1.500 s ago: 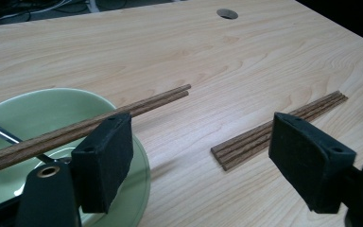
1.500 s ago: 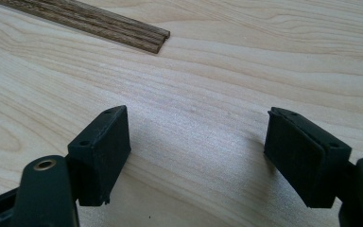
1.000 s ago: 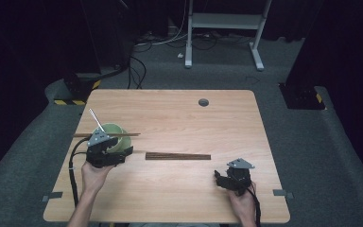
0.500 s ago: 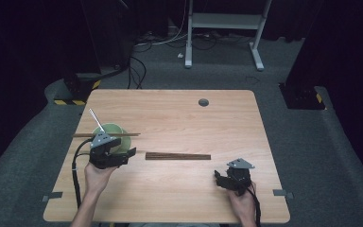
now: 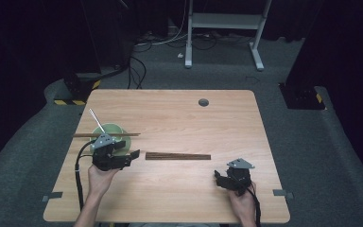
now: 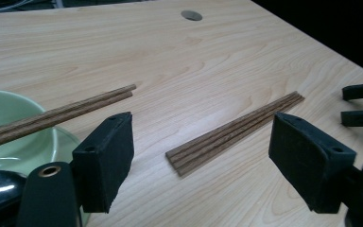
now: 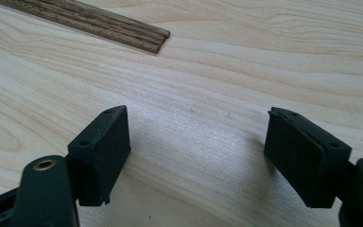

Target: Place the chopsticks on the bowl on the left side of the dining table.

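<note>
My left gripper (image 6: 201,163) stands released, jaws wide, nothing between them. My right gripper (image 7: 196,158) is likewise released over bare wood. The bundle of dark brown wooden chopsticks (image 6: 234,133) lies flat just ahead of the left jaws, touching neither. Left of that bundle, another brown pair (image 6: 56,113) rests across the pale green ceramic bowl (image 6: 14,137). Judgement: approach step; next move calls for advancing and lowering to straddle the bundle.
</note>
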`<state>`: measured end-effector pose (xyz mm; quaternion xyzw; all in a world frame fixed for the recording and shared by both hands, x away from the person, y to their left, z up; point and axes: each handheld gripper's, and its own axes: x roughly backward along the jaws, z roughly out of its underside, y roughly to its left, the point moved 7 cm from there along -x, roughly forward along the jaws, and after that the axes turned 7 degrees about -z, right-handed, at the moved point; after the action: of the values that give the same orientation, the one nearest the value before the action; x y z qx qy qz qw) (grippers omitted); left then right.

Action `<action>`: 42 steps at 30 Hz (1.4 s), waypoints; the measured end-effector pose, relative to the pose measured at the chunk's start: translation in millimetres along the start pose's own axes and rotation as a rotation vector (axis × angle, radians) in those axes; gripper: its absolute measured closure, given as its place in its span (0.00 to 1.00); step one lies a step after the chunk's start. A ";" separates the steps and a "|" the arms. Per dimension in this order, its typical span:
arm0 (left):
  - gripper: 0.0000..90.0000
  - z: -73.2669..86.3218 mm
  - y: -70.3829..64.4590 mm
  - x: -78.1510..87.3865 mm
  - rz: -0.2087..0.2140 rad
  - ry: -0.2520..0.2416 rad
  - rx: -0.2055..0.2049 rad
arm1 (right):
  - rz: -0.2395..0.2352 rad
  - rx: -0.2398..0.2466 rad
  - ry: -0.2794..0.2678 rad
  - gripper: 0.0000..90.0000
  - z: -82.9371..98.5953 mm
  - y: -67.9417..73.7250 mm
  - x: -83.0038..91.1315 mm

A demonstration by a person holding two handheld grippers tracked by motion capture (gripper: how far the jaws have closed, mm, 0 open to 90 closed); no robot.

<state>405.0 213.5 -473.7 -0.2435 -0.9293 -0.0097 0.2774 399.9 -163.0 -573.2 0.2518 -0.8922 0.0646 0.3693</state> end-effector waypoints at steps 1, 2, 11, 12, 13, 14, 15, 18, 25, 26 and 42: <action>0.26 0.0 -1.4 0.1 -0.001 0.001 -0.004 | 0.000 0.000 0.000 0.25 0.0 0.0 0.0; 0.26 0.0 -1.4 0.1 -0.001 0.001 -0.004 | 0.000 0.000 0.000 0.25 0.0 0.0 0.0; 0.26 3.2 -9.6 -2.6 0.013 0.008 -0.016 | 0.000 0.000 0.000 0.25 0.0 0.0 0.0; 0.26 4.5 -10.6 -3.4 0.012 0.010 -0.018 | -0.001 -0.002 0.000 0.25 0.0 0.2 0.0; 0.26 4.5 -10.6 -3.4 0.012 0.010 -0.018 | -0.001 -0.002 0.000 0.25 0.0 0.2 0.0; 0.26 5.5 -11.3 -3.9 0.012 0.012 -0.021 | 0.000 0.000 0.000 0.25 0.0 0.0 0.0; 0.26 6.6 -12.0 -4.7 0.013 0.015 -0.022 | 0.000 0.000 0.000 0.25 0.0 0.0 0.0; 0.26 10.0 -14.5 -6.9 0.020 0.023 -0.023 | 0.000 0.001 0.000 0.25 0.0 -0.1 0.0; 0.26 14.7 -17.4 -10.1 0.027 0.031 -0.025 | 0.000 0.000 0.000 0.25 0.0 0.0 0.0; 0.26 16.0 -18.4 -10.9 0.027 0.033 -0.026 | 0.001 -0.001 0.000 0.25 0.0 0.0 0.0; 0.26 27.6 -18.8 -15.5 0.015 0.051 -0.029 | 0.000 -0.002 0.000 0.25 0.0 0.2 0.0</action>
<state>393.6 194.2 -502.9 -0.2544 -0.9198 -0.0274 0.2974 399.8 -162.9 -573.2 0.2517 -0.8922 0.0639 0.3696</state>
